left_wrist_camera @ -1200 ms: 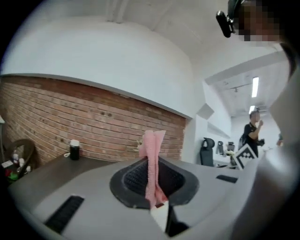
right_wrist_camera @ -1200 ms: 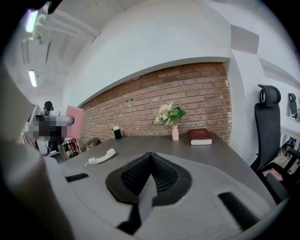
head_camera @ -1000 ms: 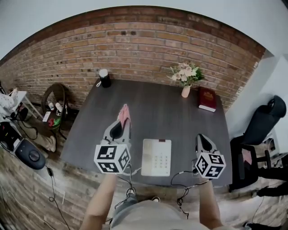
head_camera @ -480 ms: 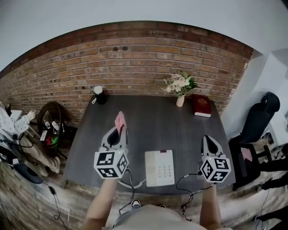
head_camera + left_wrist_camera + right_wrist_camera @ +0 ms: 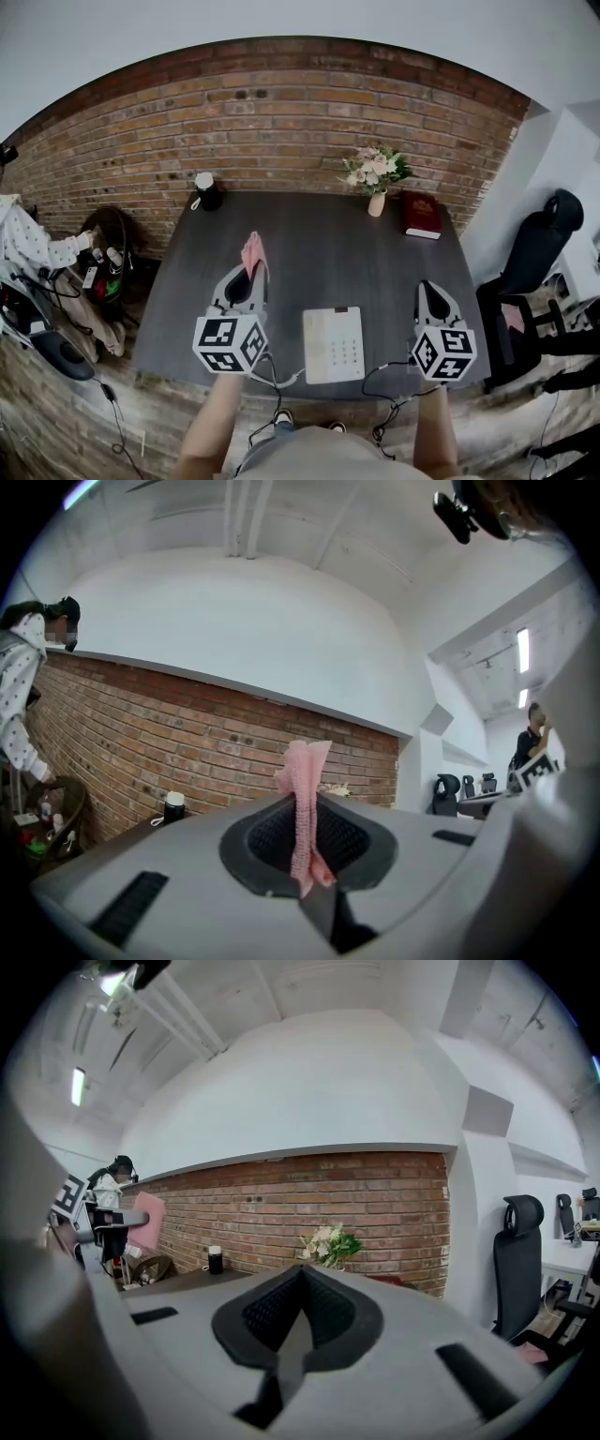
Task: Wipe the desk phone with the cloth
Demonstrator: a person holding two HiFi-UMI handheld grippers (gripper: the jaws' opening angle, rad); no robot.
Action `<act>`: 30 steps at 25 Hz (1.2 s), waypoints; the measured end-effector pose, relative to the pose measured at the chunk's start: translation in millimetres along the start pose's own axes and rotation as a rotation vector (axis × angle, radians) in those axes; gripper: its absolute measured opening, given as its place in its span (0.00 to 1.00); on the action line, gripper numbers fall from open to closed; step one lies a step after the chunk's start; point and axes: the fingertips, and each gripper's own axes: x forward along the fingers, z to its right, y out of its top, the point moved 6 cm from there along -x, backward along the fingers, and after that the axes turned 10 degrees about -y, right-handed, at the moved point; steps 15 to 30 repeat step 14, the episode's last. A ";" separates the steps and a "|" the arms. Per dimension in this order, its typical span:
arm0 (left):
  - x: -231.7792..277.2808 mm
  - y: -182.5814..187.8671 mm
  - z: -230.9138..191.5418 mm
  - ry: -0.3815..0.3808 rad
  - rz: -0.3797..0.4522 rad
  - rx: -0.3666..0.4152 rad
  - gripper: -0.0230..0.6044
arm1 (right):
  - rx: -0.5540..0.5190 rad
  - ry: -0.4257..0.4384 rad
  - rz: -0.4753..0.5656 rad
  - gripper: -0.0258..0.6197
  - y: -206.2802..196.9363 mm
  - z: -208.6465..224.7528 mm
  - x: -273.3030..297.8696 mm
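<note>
Left gripper [image 5: 249,270] pinches the cloth [image 5: 251,250]; right gripper [image 5: 427,289] (fingers pressed together, empty) beside the desk phone [image 5: 334,344].

A dark grey table [image 5: 328,248] stands against a red brick wall [image 5: 281,112], seen from above. At the table's back left corner is a black cup with a white lid [image 5: 205,190]. Near the back right, a small pale vase of pink and white flowers [image 5: 376,178] stands upright. A red book [image 5: 422,216] lies flat just beside it, to its right. A black office chair [image 5: 544,248] stands right of the table by a white wall. Left of the table, a person in a spotted white top [image 5: 28,246] reaches toward a clutter of bags and cables [image 5: 111,246] on the wooden floor [image 5: 56,422].
</note>
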 end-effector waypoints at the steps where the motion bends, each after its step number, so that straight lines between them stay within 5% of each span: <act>1: -0.7 0.2 0.5 -0.004 0.002 -0.001 0.07 | 0.000 0.003 -0.002 0.04 -0.2 -0.9 -0.1; 30: -8.8 -1.4 15.1 -0.029 0.010 -0.024 0.07 | 0.011 0.016 -0.021 0.04 -7.2 4.7 -8.8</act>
